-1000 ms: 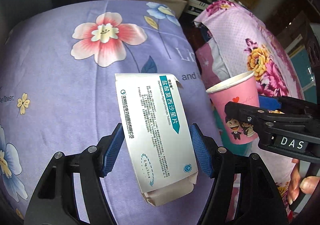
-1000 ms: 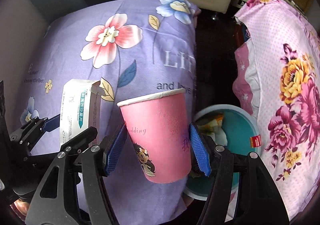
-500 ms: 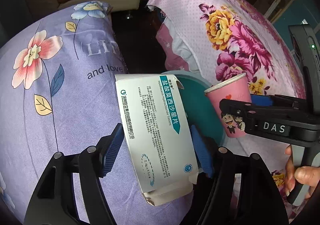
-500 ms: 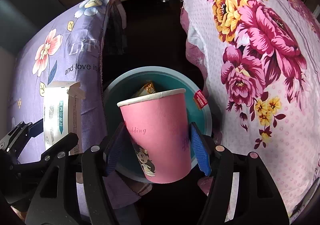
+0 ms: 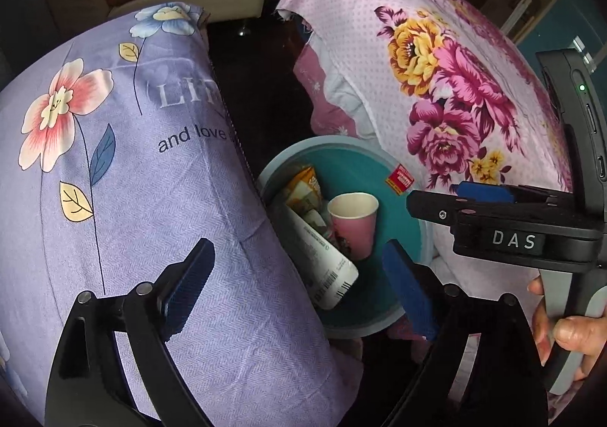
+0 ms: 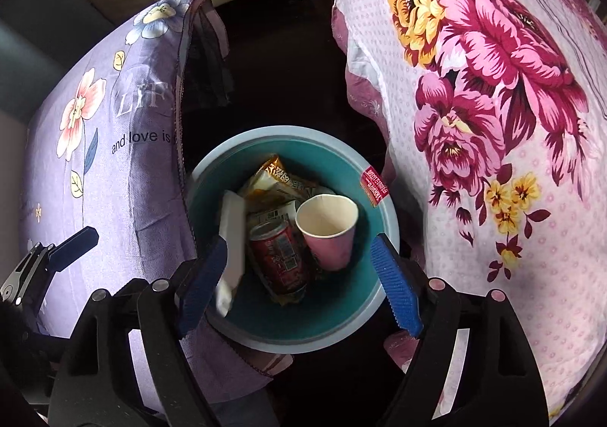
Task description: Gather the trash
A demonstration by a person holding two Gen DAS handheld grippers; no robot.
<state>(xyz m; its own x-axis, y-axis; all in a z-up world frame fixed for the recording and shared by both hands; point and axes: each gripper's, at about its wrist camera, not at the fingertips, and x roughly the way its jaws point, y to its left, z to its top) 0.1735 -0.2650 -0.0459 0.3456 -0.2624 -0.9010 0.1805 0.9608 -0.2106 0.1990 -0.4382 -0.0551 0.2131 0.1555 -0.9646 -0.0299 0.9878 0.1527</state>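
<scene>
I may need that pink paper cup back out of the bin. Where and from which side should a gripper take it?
Grip the pink paper cup across its rim, coming straight down from above. It stands mouth-up in the teal bin, rim clear; lower down, the red can crowds one side and the bin wall is close on the other. Squeeze lightly: paper walls would likely crumple.
</scene>
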